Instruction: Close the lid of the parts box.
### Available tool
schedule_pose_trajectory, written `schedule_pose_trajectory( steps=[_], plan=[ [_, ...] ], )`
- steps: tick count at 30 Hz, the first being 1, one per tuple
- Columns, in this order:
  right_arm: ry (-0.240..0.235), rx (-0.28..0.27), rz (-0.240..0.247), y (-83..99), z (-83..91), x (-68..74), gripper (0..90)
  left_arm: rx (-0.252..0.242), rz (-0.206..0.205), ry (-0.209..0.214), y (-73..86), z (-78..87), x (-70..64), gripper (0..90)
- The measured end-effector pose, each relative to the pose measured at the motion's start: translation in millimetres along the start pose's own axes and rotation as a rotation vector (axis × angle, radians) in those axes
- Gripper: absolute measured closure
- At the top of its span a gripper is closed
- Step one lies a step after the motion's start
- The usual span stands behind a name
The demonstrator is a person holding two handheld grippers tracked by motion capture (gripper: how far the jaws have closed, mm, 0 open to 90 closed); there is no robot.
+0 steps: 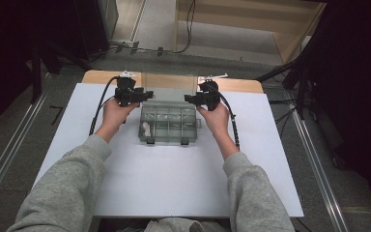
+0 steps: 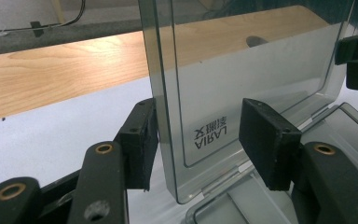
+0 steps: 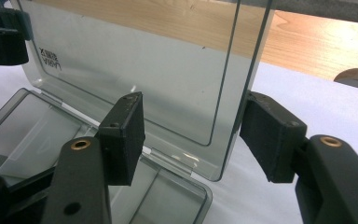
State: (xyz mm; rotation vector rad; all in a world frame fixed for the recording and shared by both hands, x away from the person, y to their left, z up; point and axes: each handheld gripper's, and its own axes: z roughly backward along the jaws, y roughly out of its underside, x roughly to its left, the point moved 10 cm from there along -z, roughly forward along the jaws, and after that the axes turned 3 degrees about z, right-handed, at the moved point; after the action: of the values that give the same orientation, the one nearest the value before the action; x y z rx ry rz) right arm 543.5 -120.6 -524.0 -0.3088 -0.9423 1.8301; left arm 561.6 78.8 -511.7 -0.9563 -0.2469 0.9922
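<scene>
A clear grey plastic compartment box (image 1: 168, 123) lies mid-table, and its hinged lid (image 2: 242, 70) stands upright at the far side. My left gripper (image 1: 133, 94) is open, with its jaws straddling the lid's left edge. In the left gripper view, one pad (image 2: 140, 140) rests against the lid's outer face and the other pad (image 2: 268, 140) stands off it. My right gripper (image 1: 201, 98) is open astride the lid's right edge (image 3: 235, 107), with a pad (image 3: 123, 135) on the inner side. A small white item (image 1: 146, 128) lies in the box's leftmost compartment.
The box sits on a white sheet (image 1: 174, 179) over a wooden table whose bare strip (image 1: 101, 76) runs along the far edge. Black cables (image 1: 234, 126) trail from both grippers. Dark stands and floor rails flank the table.
</scene>
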Motion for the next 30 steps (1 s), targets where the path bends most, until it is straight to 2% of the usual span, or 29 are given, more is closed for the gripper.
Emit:
schedule_pose_trajectory(
  steps=[5, 12, 18, 25, 30],
  plan=[
    [-0.002, -0.007, 0.012, 1.1, 4.4, 2.5, 38.5, -0.011, 0.005, 0.016, 1.2, 4.6, -2.4, 47.9],
    [0.000, -0.029, 0.030, 2.8, 7.9, 5.3, 38.9, -0.024, -0.028, 0.010, 3.2, 8.7, -6.0, 47.2],
    [0.005, -0.040, 0.047, 4.8, 11.5, 7.9, 39.2, -0.028, -0.040, 0.023, 4.6, 13.0, -8.6, 47.2],
    [-0.006, -0.053, 0.050, 6.8, 17.0, 11.0, 39.2, -0.032, -0.024, 0.051, 6.9, 18.8, -11.8, 47.2],
    [-0.017, -0.066, 0.051, 8.4, 20.1, 13.6, 39.4, -0.030, -0.034, 0.062, 9.0, 21.8, -14.7, 47.3]
  ],
)
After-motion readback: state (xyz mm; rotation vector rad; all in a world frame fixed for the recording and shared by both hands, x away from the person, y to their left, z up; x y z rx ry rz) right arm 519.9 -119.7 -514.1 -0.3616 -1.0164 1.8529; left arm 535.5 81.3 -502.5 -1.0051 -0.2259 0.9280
